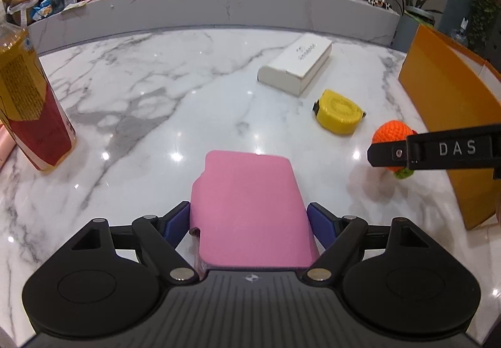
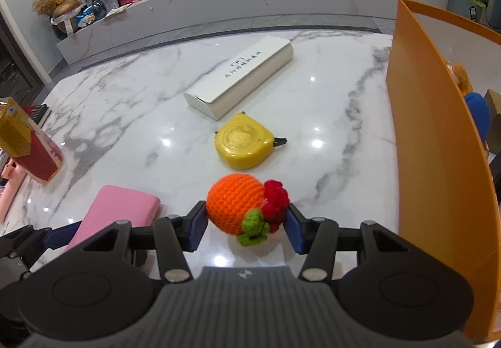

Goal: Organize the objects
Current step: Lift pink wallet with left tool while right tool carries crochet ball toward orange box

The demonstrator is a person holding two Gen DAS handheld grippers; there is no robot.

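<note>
1. My left gripper (image 1: 249, 219) has its blue pads against both sides of the flat pink rectangular case (image 1: 250, 207), so I read it as clamped on it. Whether the case is lifted or resting on the white marble table (image 1: 141, 81), I cannot tell.

2. My right gripper (image 2: 247, 219) brackets the orange crocheted ball with the red and green knitted trim (image 2: 238, 204). The left pad touches the orange yarn and the right pad presses the red trim, so I judge the jaws closed on the toy. It sits low, close to the tabletop; I cannot say whether it has left the surface.

3. The tall orange box (image 2: 438, 144) stands just beside my right gripper, at the table's right edge. I take it as the likely container: over its wall I glimpse something blue and something furry, though too little shows to name them.

4. Left lying loose on the marble: the yellow plastic tape measure (image 2: 244, 144), just beyond the crocheted ball, and the long white cardboard box (image 2: 241, 78) farther back.

5. At the left edge stands a clear bottle of amber liquid with a red and gold label (image 1: 28, 103); whether it belongs to the tidying is unclear.

6. My judgement: the job is midway, with two items in hand and at least two waiting.
</note>
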